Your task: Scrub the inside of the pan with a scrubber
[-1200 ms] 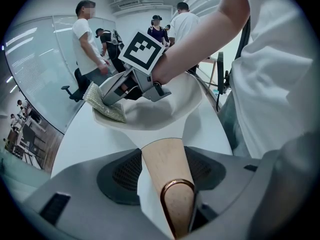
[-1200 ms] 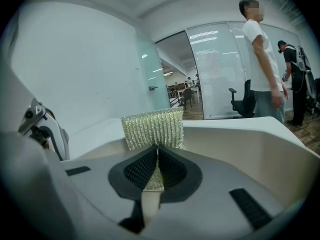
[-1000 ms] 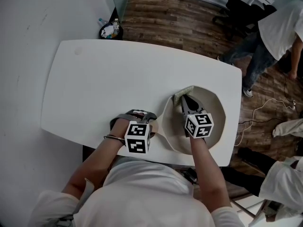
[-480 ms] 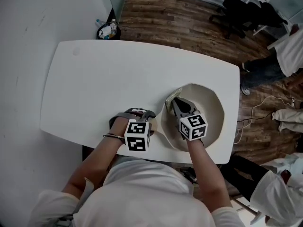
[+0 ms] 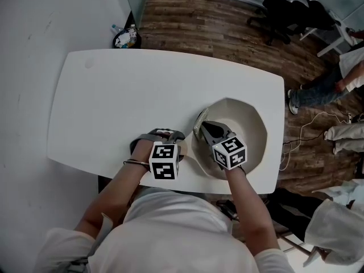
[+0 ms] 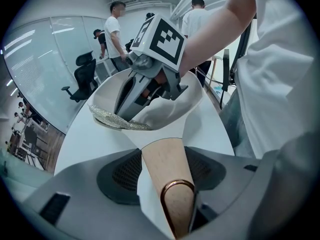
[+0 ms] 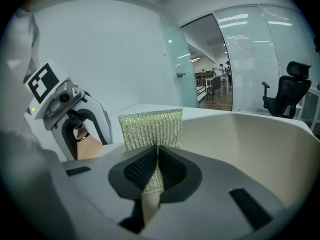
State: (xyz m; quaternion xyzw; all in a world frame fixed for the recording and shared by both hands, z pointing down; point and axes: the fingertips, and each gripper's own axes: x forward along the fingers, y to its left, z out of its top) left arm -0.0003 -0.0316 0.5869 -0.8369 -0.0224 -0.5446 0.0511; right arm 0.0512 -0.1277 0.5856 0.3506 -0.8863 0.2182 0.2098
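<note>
So the setup is a white table (image 5: 125, 95) with rounded corners on a dark wood plank floor (image 5: 216, 21), in an office with glass partitions (image 7: 250, 59). There's a black office chair (image 5: 284, 7) off past the far edge, and a small waste bin (image 5: 125, 37) with some rubbish in it sits on the floor by the table's far left corner. A couple of people are standing around on the right side.

The pan (image 5: 253, 127) is a cream-coloured one with deep sloped walls, sitting near the front right of the table. It has a light wooden handle (image 6: 161, 156) with a copper hanging ring (image 6: 176, 186) at the end. The handle points back toward the person.

The left gripper (image 6: 166, 170) has its jaws clamped on that handle from both sides, just ahead of the ring.

The right gripper (image 7: 156, 156) reaches down into the pan with its jaws pinched tight on the scrubber (image 7: 151, 128). That's a glittery green-gold mesh pad, and most of it sticks up past the fingertips. From the head view the scrubber is up against the pan's left wall near the rim, on the handle side. What's in the pan is the scrubber and the nose of the right gripper
</note>
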